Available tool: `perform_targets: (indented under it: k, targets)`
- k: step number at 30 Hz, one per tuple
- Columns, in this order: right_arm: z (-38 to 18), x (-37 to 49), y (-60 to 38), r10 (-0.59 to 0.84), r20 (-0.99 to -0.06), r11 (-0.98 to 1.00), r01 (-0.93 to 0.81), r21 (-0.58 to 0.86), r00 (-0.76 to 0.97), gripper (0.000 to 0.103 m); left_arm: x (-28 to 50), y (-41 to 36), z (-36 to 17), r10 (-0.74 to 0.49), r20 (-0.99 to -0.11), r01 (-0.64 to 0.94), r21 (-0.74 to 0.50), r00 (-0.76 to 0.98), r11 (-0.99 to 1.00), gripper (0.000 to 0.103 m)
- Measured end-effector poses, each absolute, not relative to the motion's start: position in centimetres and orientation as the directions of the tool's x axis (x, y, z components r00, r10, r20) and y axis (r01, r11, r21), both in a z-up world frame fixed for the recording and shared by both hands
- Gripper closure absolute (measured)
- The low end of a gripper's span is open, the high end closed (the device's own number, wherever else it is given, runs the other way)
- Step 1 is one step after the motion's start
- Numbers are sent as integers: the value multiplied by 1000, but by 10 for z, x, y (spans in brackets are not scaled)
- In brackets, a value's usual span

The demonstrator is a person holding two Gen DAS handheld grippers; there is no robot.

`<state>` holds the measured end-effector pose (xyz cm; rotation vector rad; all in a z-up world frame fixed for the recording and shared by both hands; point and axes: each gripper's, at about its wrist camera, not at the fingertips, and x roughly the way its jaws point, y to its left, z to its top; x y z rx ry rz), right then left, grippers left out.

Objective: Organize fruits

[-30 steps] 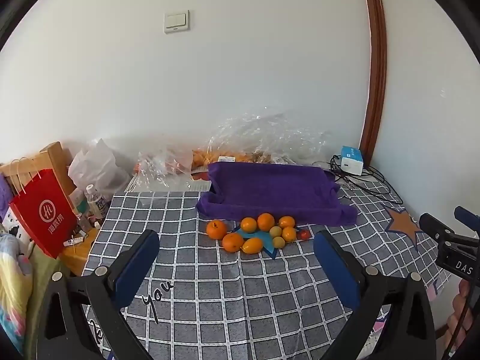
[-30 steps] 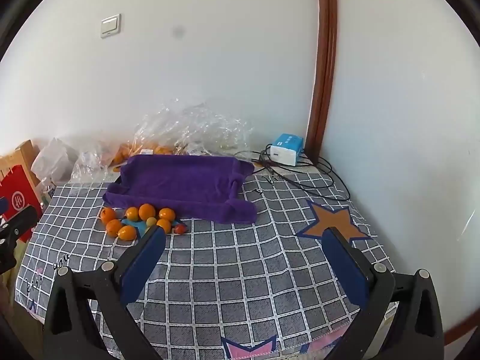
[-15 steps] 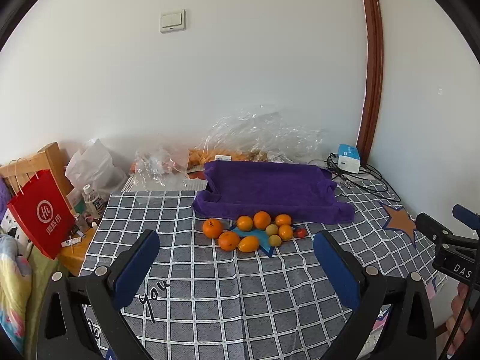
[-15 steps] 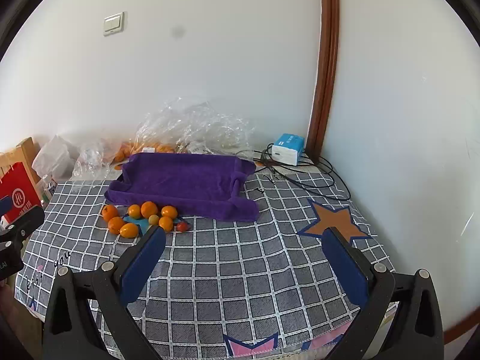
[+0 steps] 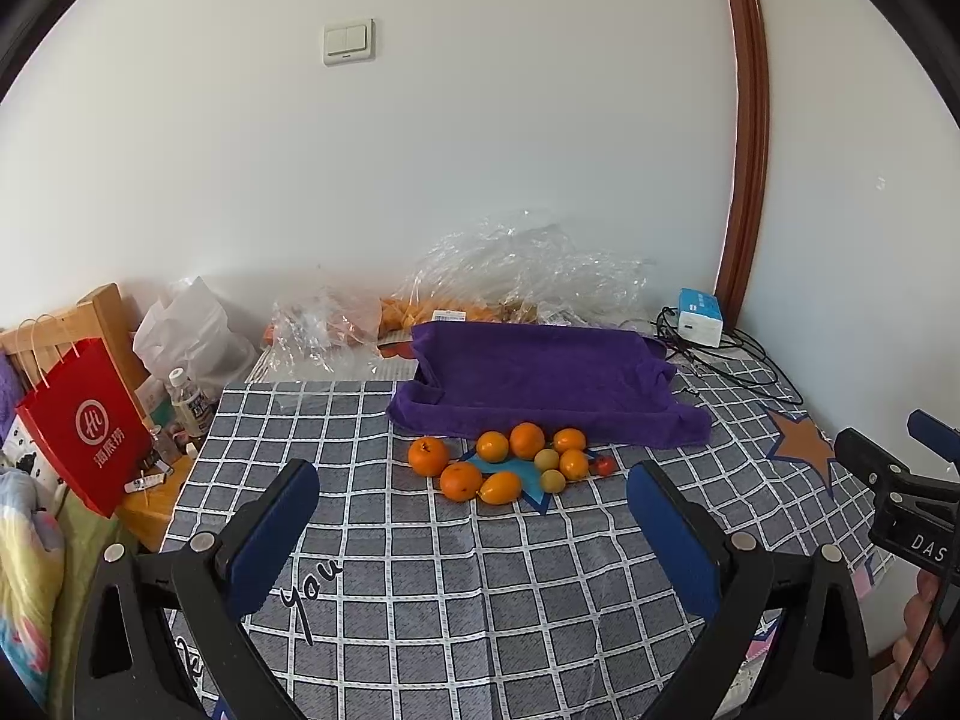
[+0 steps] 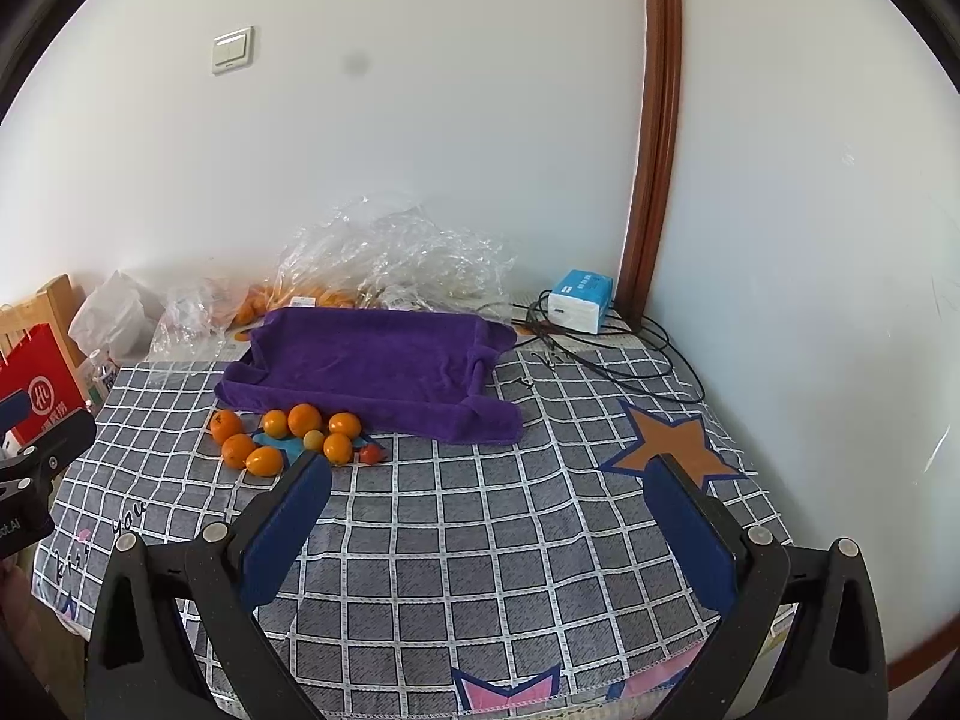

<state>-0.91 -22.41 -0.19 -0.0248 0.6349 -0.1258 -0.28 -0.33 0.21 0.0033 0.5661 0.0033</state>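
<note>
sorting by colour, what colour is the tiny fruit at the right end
Red, beside the oranges; clearest in the left wrist view.

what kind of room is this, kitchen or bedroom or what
Probably a bedroom or dorm room, not a kitchen: a checked cloth covers the surface, colourful bedding sits at the left beside a wooden frame, and there's a light switch.

A cluster of fruits (image 5: 510, 463) lies on the checked tablecloth (image 5: 480, 570), just in front of a towel-covered tray (image 5: 540, 378). Behind the tray sit plastic bags (image 5: 522, 276) against the wall; a tissue pack (image 5: 700, 315) lies to its right, a paper bag (image 5: 84, 420) far left.
</note>
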Motion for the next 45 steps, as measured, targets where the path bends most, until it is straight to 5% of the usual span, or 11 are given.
perform_targets:
  k: [45]
  targets:
    - [1,-11,-218,-118,-586,993,104,-58,802,1,-6,0,5,9,-527,-4,11,850,1000,0]
